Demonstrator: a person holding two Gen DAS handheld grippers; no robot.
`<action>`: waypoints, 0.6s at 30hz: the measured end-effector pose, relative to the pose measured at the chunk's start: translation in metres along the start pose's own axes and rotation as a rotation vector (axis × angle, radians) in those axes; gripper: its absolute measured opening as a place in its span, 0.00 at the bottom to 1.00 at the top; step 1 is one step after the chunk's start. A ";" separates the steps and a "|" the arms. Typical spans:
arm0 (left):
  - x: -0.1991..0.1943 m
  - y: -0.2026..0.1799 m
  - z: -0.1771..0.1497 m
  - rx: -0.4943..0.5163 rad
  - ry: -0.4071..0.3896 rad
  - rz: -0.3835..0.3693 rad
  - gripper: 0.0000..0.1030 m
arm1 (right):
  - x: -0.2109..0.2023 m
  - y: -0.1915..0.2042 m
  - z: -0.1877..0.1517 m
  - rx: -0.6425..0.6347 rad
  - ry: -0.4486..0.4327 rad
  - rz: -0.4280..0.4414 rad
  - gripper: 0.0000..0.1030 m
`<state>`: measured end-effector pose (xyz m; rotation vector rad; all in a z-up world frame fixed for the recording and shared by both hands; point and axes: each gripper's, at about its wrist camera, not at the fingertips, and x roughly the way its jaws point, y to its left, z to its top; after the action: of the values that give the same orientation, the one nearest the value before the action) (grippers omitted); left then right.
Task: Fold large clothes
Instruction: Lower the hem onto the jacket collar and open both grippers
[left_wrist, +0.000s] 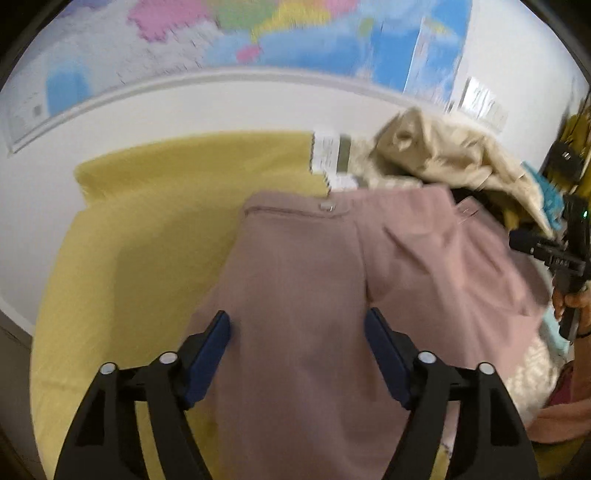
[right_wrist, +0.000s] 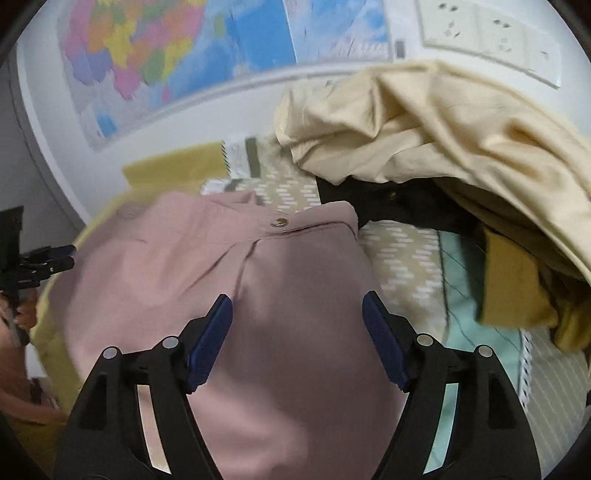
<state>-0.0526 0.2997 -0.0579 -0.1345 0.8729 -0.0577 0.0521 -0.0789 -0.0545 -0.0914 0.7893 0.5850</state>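
Pink trousers (left_wrist: 314, 295) lie on yellow sheet (left_wrist: 147, 240) below wall map (right_wrist: 155, 55)

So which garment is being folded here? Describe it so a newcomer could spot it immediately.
Start at the colourful wall map, then drop to the yellow sheet below it. The dusty-pink garment lies spread flat there, beneath both grippers. Unlike the crumpled cream clothes heaped beside it, it is smooth, with a metal snap on its band.

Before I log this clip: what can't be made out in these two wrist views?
- Pink garment, both views: its near end is cut off by the bottom edge and the fingers.
- Dark garment, right wrist view: mostly buried under the cream garment; type unclear.
- Wall map, left wrist view: motion blur, labels unreadable.
- Paper tag, left wrist view: print too small and blurred.
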 end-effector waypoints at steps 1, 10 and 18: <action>0.010 -0.001 0.003 -0.009 0.023 0.001 0.65 | 0.008 -0.001 0.000 0.002 0.024 0.006 0.73; 0.023 0.018 0.005 -0.070 0.038 0.024 0.16 | 0.015 -0.010 0.007 -0.001 0.016 0.038 0.03; 0.000 0.020 0.003 -0.051 -0.016 0.043 0.48 | 0.033 -0.012 0.007 0.011 0.070 -0.026 0.52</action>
<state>-0.0497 0.3196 -0.0589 -0.1635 0.8614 0.0058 0.0815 -0.0714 -0.0740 -0.1125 0.8585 0.5551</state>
